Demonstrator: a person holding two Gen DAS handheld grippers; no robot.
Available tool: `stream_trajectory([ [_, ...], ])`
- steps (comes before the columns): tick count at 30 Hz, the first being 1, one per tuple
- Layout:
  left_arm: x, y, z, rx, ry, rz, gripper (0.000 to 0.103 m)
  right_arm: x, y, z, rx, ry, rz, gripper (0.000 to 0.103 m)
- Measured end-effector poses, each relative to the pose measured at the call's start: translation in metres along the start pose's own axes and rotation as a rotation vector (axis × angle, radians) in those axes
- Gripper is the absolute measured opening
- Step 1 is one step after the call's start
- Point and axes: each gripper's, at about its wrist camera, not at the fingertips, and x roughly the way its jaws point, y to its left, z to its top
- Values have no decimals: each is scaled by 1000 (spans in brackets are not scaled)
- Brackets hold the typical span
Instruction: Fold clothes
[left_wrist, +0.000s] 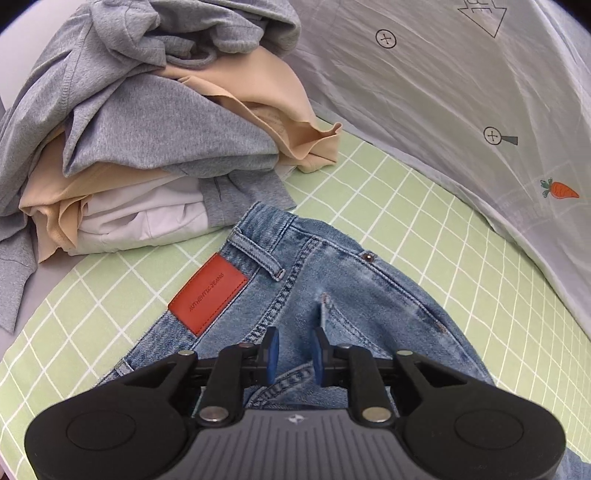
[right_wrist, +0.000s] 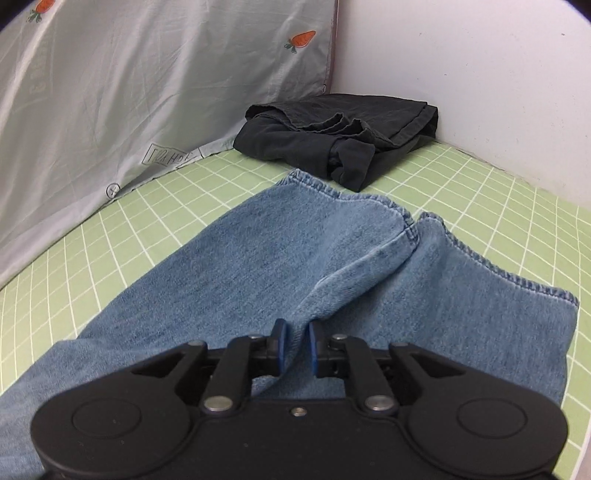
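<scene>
Since the jeans (left_wrist: 332, 280) lie stretched along the green checked sheet (left_wrist: 388, 192), you have one gripper at each end of them, and this looks like the reason for the two positions; your left gripper (left_wrist: 294, 350) is over the waist, near the red leather label (left_wrist: 208, 295) and the belt loop (left_wrist: 258, 253), while your right gripper (right_wrist: 294, 341) is over the lower legs, with both hems (right_wrist: 369, 199) lying ahead of it. The jaws of the left gripper stand narrow with a gap, and the denim is seen through this gap, but the pads do not press on it; the right jaws are also narrow and apart, with a raised ridge of denim running up toward the gap, and I judge that they hold nothing. The two legs lie side by side and partly overlap, so the jeans seem ready for folding in half along the length; probably you should take the waist and the hems and bring one end to the other. The pile of grey, beige and white clothes (left_wrist: 147, 129) stays just beside the waist, and the dark garment (right_wrist: 340, 136) sits in the corner beyond the hems, so both are out of the way; the pale cover with carrots (left_wrist: 461, 92) rises along the far side.
</scene>
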Motion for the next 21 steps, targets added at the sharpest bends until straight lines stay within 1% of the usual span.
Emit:
stream_trajectory([
  [1,-1,-1,2,-15,0,-23,42,3,0,3,8,-2,-6,30],
  [2,-1,-3,4,-30,1,-42,44,5,-1,7,16,-5,-12,34],
  [4,2,-10,10,-56,8,-64,57,10,-2,13,32,-7,-23,34],
  [6,7,-18,15,-75,13,-75,64,18,-5,15,58,13,-34,36],
  [8,14,-27,21,-84,19,-81,65,24,-6,15,63,29,-44,37],
  [10,25,-36,26,-93,36,-81,70,28,-5,15,60,39,-55,39],
  [12,35,-45,30,-102,55,-79,71,32,-4,14,64,49,-60,40],
  [14,48,-53,35,-110,83,-57,73,36,-4,15,68,56,-70,43],
  [18,72,-66,42,-115,135,13,74,42,-3,17,76,63,-103,44],
  [20,83,-69,42,-119,164,34,77,44,-3,17,86,67,-112,47],
  [21,88,-70,42,-124,178,37,81,45,-3,18,89,68,-116,47],
])
